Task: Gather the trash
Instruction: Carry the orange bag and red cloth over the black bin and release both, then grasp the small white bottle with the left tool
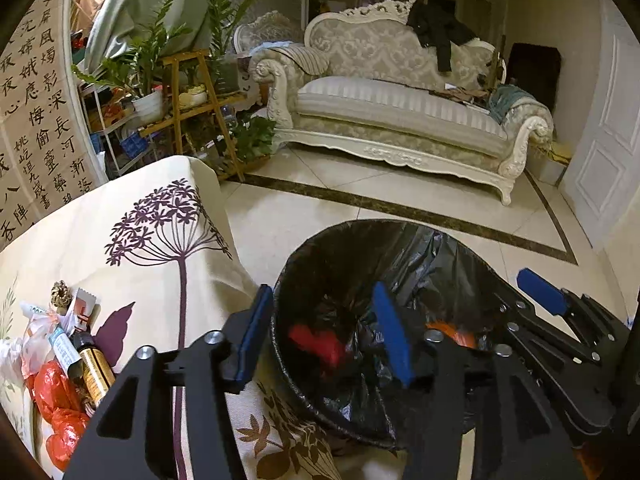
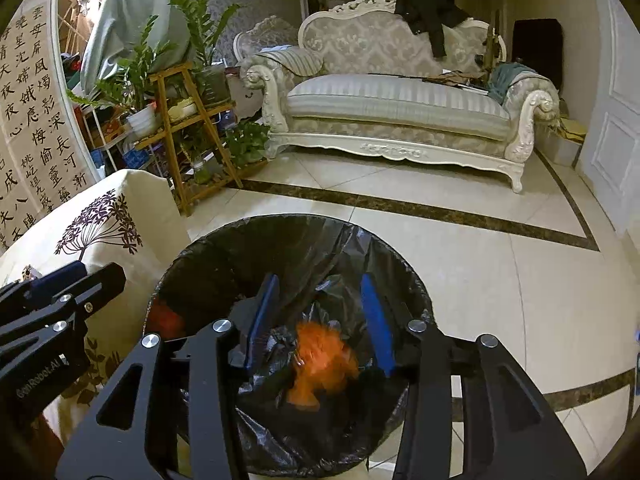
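Trash lies heaped at the left on the table, whose cream cloth bears a purple tree print: red-orange plastic scraps, a white wrapper with red marks, a small brown bottle with a yellow label too small to read, and a pale tube with tiny print I cannot make out; behind the table hangs a scroll of large black Chinese calligraphy; next, the left hand-held gripper hangs released over the near-left rim of the bin, blue pads apart and nothing between them; inside the black liner a red piece rests below it; in the right wrist view the words "GenRobot.AI" show, upside down, on the left gripper's body; further right, the right hand-held gripper is poised over the bin mouth, its jaws parted and gripping nothing, with a blurred orange scrap beneath them in the bag, clear of both pads; beyond, an ornate cream sofa stands on the tiled floor.
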The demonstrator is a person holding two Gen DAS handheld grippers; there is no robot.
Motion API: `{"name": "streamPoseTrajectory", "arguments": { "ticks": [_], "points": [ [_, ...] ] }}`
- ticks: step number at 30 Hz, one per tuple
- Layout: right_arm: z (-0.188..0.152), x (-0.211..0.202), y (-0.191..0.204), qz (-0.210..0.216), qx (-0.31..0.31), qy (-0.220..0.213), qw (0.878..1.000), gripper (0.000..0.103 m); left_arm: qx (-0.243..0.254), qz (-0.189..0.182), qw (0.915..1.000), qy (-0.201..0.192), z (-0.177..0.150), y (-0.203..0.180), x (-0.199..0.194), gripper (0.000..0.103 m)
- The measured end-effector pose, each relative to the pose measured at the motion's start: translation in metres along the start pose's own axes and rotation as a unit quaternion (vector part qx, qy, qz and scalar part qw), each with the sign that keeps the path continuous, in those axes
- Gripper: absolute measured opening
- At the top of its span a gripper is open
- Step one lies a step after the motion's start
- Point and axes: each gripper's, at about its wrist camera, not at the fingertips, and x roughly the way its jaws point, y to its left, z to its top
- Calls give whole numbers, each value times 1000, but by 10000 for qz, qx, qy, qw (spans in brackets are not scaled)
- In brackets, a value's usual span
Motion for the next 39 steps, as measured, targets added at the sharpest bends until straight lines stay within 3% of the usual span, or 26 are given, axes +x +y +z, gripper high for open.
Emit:
{"name": "streamPoseTrajectory", "arguments": {
  "ticks": [6, 14, 23, 30, 39],
  "points": [
    [-2, -14, -2, -54, 5, -66, 10000, 48, -124, 94, 9998, -135, 1, 6, -12, 71],
    [-6, -35, 10, 138, 23, -112, 9998, 62, -319, 296, 9987, -271, -11, 26, -44, 76],
    [-20, -59, 61, 655, -369, -71, 9971, 63, -629, 751, 9949, -232, -44, 70, -86, 77],
    [-32, -72, 104, 1065, -689, 0, 9919, 63, -858, 1333, 9871, -240, -74, 110, -119, 77],
    [-43, -84, 158, 1550, -1127, 101, 9814, 63, -1550, 1856, 9703, -73, -109, 176, -144, 77]
  ]
}}
